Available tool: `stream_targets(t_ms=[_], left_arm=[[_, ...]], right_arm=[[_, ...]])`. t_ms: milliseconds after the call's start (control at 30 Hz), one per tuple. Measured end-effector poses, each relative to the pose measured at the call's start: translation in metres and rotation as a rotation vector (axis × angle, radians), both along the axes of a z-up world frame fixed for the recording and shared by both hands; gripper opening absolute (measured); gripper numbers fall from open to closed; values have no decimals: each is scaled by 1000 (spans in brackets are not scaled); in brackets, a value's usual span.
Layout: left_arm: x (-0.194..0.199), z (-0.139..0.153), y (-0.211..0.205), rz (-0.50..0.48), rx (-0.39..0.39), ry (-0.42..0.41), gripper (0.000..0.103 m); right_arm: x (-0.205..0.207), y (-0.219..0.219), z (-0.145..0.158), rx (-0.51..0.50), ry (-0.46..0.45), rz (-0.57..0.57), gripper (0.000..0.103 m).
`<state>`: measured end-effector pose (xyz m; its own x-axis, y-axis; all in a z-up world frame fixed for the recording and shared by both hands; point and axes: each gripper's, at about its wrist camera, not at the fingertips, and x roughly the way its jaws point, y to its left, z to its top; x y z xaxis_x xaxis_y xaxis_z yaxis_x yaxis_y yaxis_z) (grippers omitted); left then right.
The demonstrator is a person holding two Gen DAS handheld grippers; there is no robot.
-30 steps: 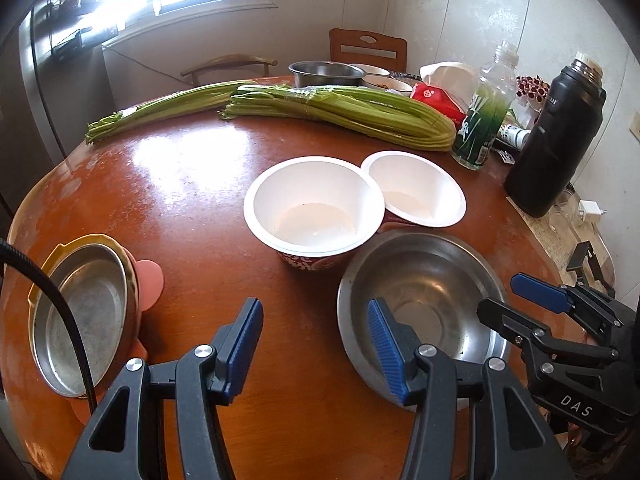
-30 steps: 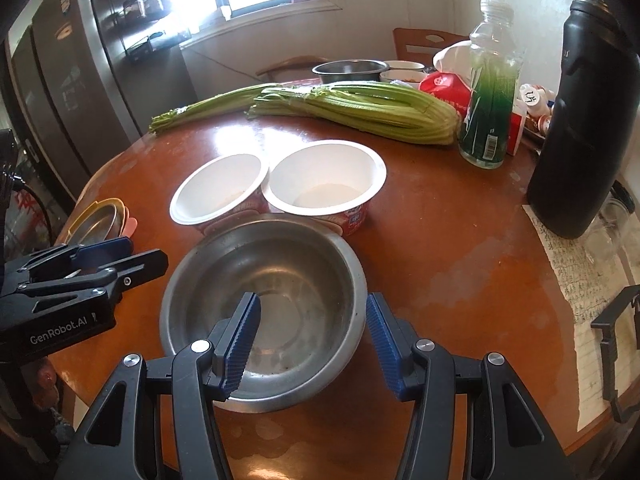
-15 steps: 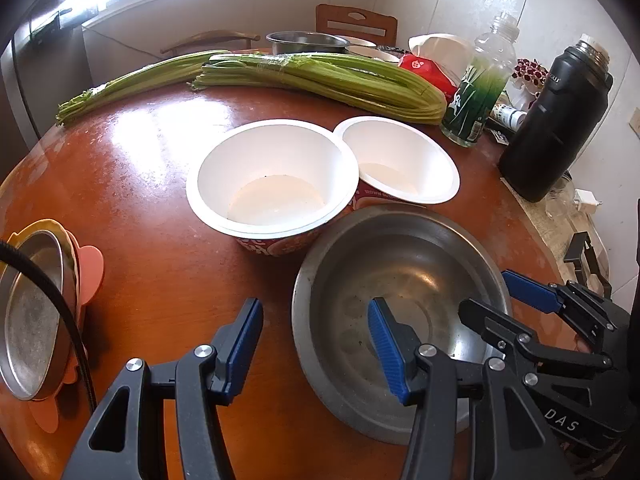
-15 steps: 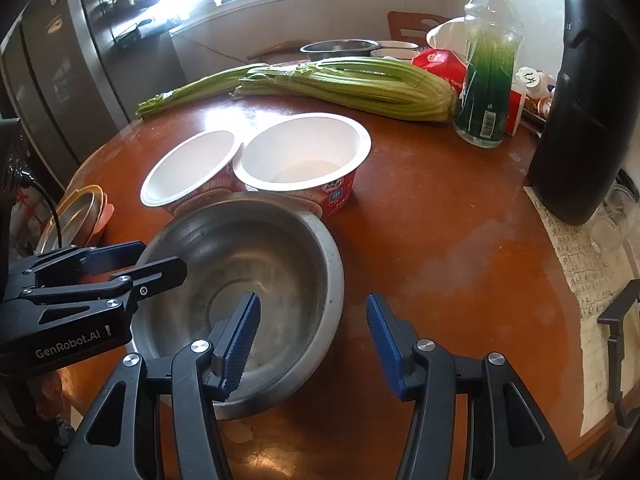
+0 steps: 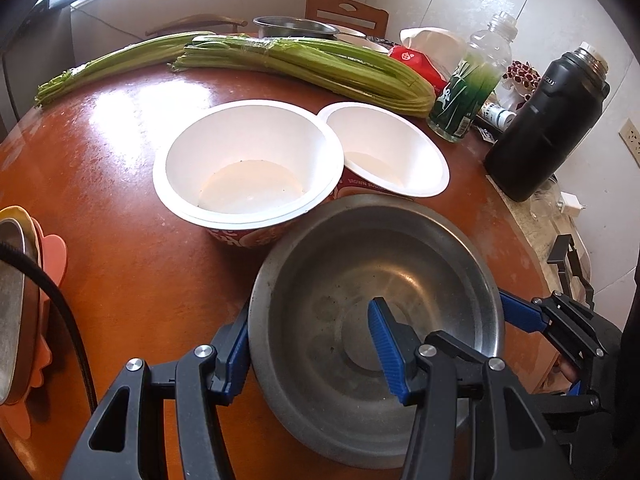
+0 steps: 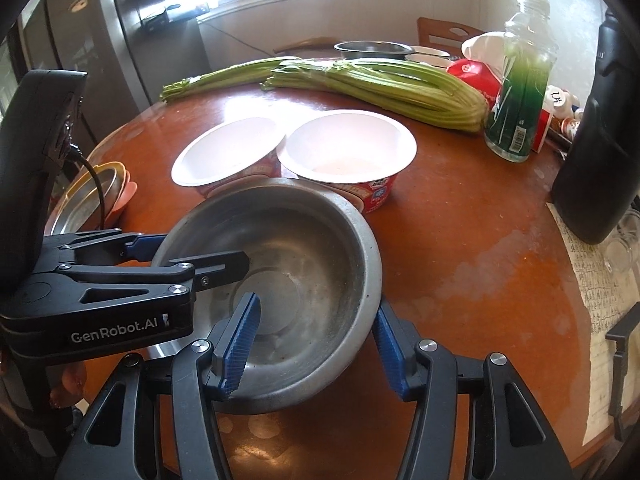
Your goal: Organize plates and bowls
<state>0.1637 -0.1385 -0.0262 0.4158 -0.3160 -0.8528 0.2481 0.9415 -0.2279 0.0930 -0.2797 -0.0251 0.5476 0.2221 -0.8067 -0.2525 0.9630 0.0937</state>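
Observation:
A steel bowl (image 5: 376, 280) (image 6: 304, 248) stands at the near edge of the round wooden table (image 5: 132, 272). My left gripper (image 5: 308, 312) (image 6: 200, 250) is open astride the bowl's left wall, one finger inside and one outside. My right gripper (image 6: 316, 300) (image 5: 520, 316) straddles the bowl's right wall the same way; its jaws are opening and the pads stand off the metal. Behind the steel bowl sit two white paper bowls (image 5: 248, 168) (image 5: 388, 148) with red outsides, side by side. At the table's left edge lies a steel plate (image 5: 10, 304) (image 6: 84, 204) on yellow and pink plates.
Long celery bunches (image 5: 304, 60) lie across the far side. A green bottle (image 5: 472, 84) and a tall black flask (image 5: 548, 124) stand at the right, with another steel bowl (image 5: 296, 26) and a chair (image 5: 344, 10) behind. A written paper (image 6: 592, 280) covers the right edge.
My left gripper came down and forward, from short of the steel bowl to astride its left wall. My right gripper's jaws widened a little; its right finger now sits outside the rim.

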Motion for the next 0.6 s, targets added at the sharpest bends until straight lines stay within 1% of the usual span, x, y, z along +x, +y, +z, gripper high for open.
stream_targets(t_ms=[233, 467, 600], left_arm=[[-16, 8, 11, 16, 47, -22, 54], [-34, 15, 32, 44, 44, -30, 54], [-41, 17, 43, 61, 62, -34, 54]], right_arm=[[-14, 14, 9, 13, -15, 45, 59], [-27, 30, 14, 34, -28, 99, 59], [-30, 41, 12, 32, -29, 123, 59]])
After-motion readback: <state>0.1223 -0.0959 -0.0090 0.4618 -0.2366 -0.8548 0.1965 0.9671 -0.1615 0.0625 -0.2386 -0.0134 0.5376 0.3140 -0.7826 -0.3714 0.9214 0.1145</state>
